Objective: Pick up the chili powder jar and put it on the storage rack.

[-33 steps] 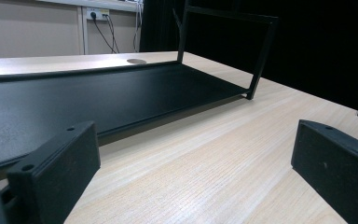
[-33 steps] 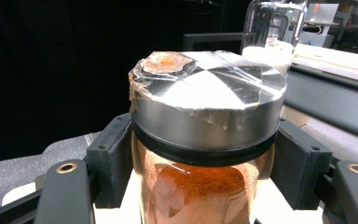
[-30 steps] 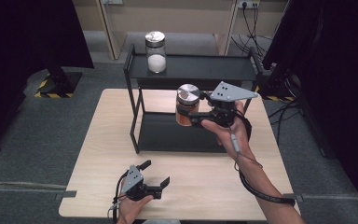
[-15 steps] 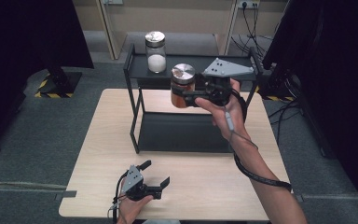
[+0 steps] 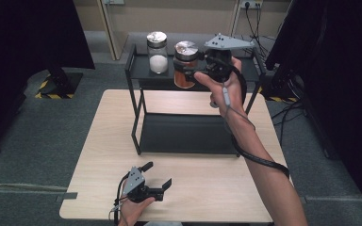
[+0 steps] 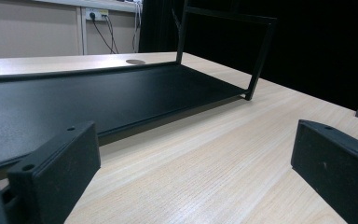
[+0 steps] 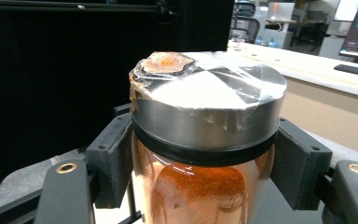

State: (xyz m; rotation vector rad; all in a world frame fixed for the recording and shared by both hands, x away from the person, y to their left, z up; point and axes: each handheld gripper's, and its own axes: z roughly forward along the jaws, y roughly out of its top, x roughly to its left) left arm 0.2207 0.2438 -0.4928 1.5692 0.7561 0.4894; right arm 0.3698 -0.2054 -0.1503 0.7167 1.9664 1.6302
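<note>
A glass jar of orange powder (image 5: pixel 185 66) with a steel lid (image 7: pixel 209 100) hangs at the height of the black rack's top shelf (image 5: pixel 245 70), just right of a jar of white powder (image 5: pixel 158 52) that stands on that shelf. My right gripper (image 5: pixel 191 70) is shut on the orange jar below its lid, one black pad on each side (image 7: pixel 114 161). Whether the jar touches the shelf I cannot tell. My left gripper (image 5: pixel 159 175) rests open and empty near the wooden table's front edge (image 5: pixel 169 219), facing the rack's lower shelf (image 6: pixel 98 100).
The black two-shelf rack (image 5: pixel 136 127) stands on the far half of the table. Bare wood (image 5: pixel 207 179) lies between the rack and the front edge. Dark curtains flank the table, and cables (image 5: pixel 292 113) run on the floor at right.
My right gripper has lifted the orange jar from in front of the rack up and back to the top shelf level, beside the white jar. The left gripper has stayed still.
</note>
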